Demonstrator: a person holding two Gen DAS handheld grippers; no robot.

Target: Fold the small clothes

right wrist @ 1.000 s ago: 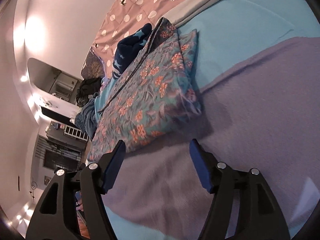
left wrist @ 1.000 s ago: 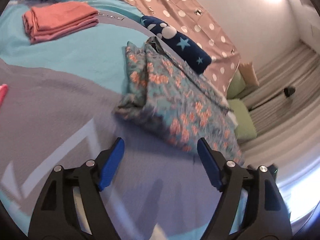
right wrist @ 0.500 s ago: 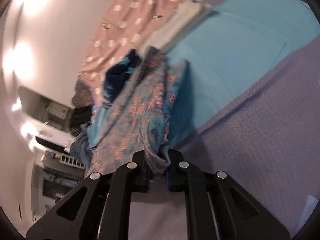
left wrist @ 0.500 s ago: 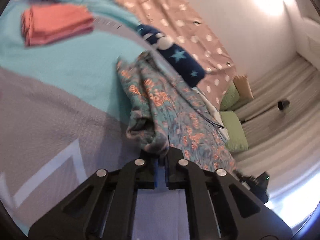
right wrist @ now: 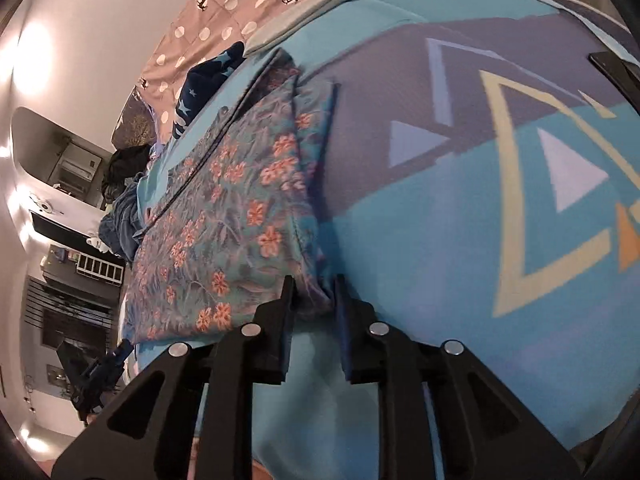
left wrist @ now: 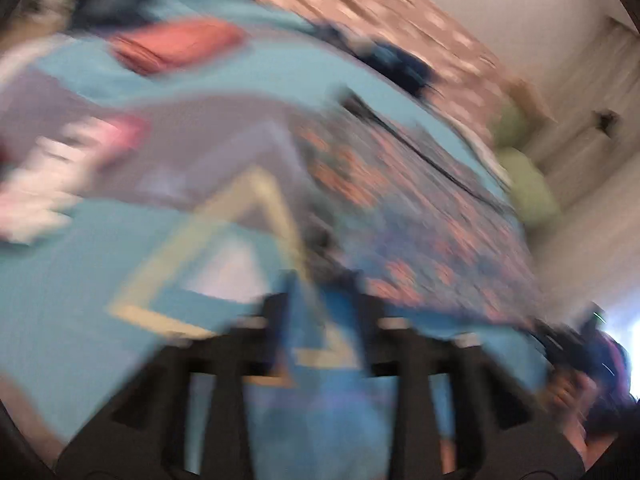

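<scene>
The teal floral-print cotton garment point(right wrist: 240, 216) lies spread flat on the bed, its near corner bunched between the blue pads of our right gripper point(right wrist: 312, 300); those jaws are parting, with the cloth between them and the pads seemingly touching the bunched corner. We hold that black two-finger tool pointing steeply down at the bed, its fingers reaching in from the bottom edge of the view. Our left gripper point(left wrist: 320, 300) is angled down the same way at the garment's point(left wrist: 400, 216) other near edge, and its jaws are also opening; the picture is so smeared that we cannot tell whether fabric sits between its pads. We can read no writing anywhere. Beneath the garment is a turquoise and grey bedspread with cream and white triangle outlines point(right wrist: 460, 220). Farther off on the bedspread, the left view shows a folded salmon-pink cloth point(left wrist: 176, 46) and a blurred pink and white item point(left wrist: 60, 168) at the left. Beyond the garment lies a navy fabric with pale stars point(right wrist: 208, 84), then a folded pale grey cloth point(right wrist: 296, 16), and behind them a dusty-pink sheet with white polka dots point(right wrist: 224, 12) against the plain white wall point(right wrist: 100, 12).
</scene>
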